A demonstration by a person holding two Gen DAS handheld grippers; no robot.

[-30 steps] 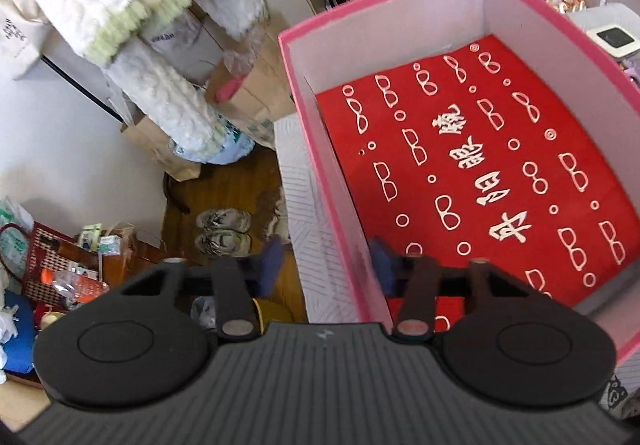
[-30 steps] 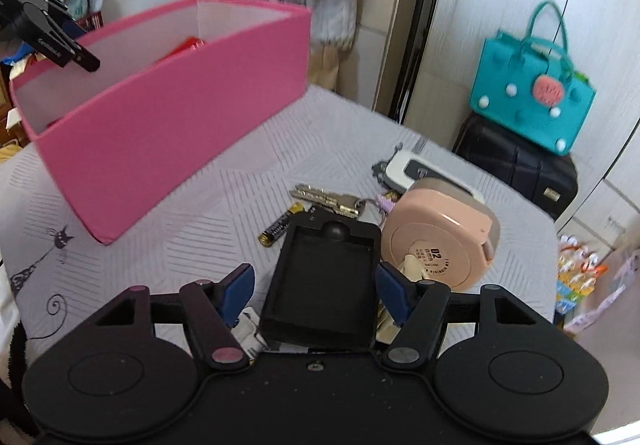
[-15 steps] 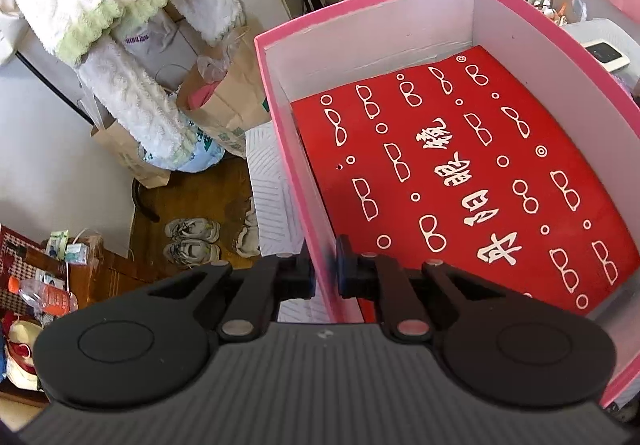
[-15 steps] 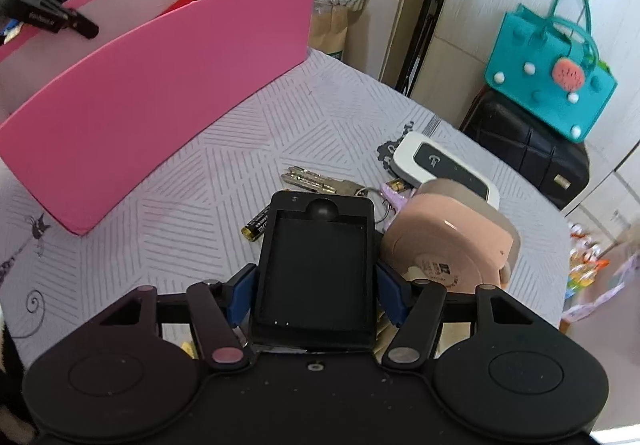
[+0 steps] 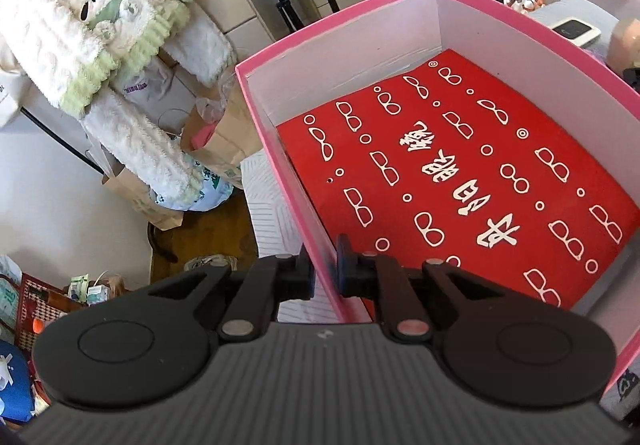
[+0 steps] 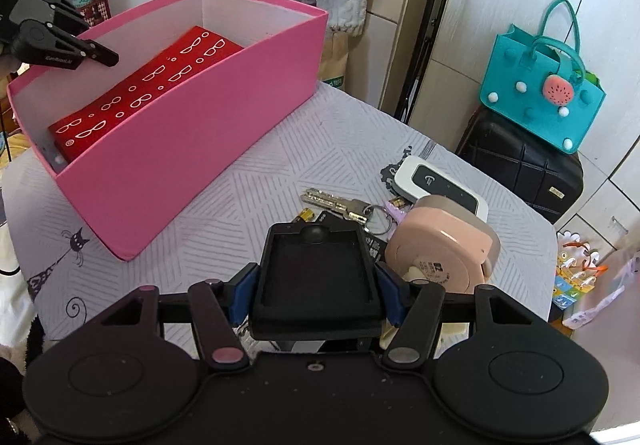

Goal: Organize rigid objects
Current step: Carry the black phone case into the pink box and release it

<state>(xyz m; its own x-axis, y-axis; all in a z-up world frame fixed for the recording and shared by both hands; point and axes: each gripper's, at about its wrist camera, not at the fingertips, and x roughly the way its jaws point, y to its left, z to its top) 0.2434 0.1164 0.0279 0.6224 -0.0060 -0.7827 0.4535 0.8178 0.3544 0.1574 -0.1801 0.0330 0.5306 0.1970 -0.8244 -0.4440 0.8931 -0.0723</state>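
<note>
My left gripper [image 5: 323,265] is shut on the left wall of the pink box [image 5: 280,165]. A red glasses case [image 5: 460,181] with white patterns lies inside the box. In the right wrist view the pink box [image 6: 192,141] stands at the left of the table, with the left gripper [image 6: 100,59] at its far rim. My right gripper [image 6: 316,285] is shut on a black rectangular case [image 6: 316,277] and holds it above the table. Keys [image 6: 336,203], a battery [image 6: 305,213], a white pocket device [image 6: 440,185] and a pink round tape measure [image 6: 444,249] lie behind it.
The table has a grey patterned cloth [image 6: 280,149]. A teal bag [image 6: 544,85] sits on a black suitcase [image 6: 520,173] beyond the table's right edge. Towels [image 5: 100,37] and paper bags [image 5: 224,141] stand past the box's far side.
My left gripper closed on the box wall and holds it. My right gripper closed on the black case and lifted it off the table.
</note>
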